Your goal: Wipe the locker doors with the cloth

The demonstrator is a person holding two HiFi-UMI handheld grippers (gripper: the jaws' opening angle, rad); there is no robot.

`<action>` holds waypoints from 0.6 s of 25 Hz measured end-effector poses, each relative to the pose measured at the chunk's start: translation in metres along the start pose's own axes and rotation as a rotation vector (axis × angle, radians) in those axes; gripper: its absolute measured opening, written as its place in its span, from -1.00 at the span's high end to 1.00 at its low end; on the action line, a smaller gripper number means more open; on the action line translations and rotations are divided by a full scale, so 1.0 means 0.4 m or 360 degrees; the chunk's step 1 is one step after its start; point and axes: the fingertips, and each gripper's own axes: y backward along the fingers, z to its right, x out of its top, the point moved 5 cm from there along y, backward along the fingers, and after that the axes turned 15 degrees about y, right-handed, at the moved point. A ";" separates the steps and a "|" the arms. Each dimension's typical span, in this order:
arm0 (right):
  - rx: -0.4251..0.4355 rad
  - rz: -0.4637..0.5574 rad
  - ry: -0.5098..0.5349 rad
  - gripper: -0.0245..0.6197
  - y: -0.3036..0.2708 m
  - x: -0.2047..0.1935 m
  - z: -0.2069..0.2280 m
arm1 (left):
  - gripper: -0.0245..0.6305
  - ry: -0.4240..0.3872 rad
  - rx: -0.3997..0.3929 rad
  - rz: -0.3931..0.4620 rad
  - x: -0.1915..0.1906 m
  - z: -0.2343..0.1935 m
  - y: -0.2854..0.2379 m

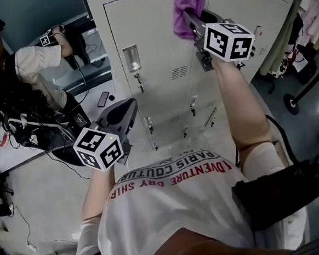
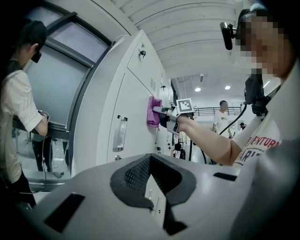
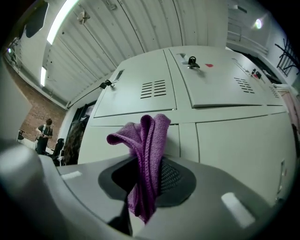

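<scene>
Right claw (image 3: pixel 154 177): clamped on the cloth (image 3: pixel 149 140), which is bunched upright.
Locker door (image 3: pixel 225 136): faced straight ahead; the cloth seems pressed to it.
Left claw (image 2: pixel 151 161): pressed together, empty, farther off.

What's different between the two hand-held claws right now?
The right gripper is clamped on a purple cloth; the left gripper has its jaws together with nothing between them. The right gripper is raised to an upper locker door, with the cloth at it; the left gripper is held low, apart from the lockers. Both are grey two-jaw tools.
</scene>
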 end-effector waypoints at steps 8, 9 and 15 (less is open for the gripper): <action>-0.0172 -0.0063 0.0066 0.73 0.033 -0.029 0.086 | 0.92 0.0007 -0.0016 -0.0012 -0.009 0.004 -0.002; -0.0181 -0.0066 0.0062 0.73 0.035 -0.031 0.090 | 0.92 0.0008 -0.0015 -0.0011 -0.009 0.004 0.000; -0.0199 -0.0067 0.0086 0.73 0.044 -0.021 0.084 | 0.92 0.0013 -0.0006 -0.0009 -0.012 0.004 0.008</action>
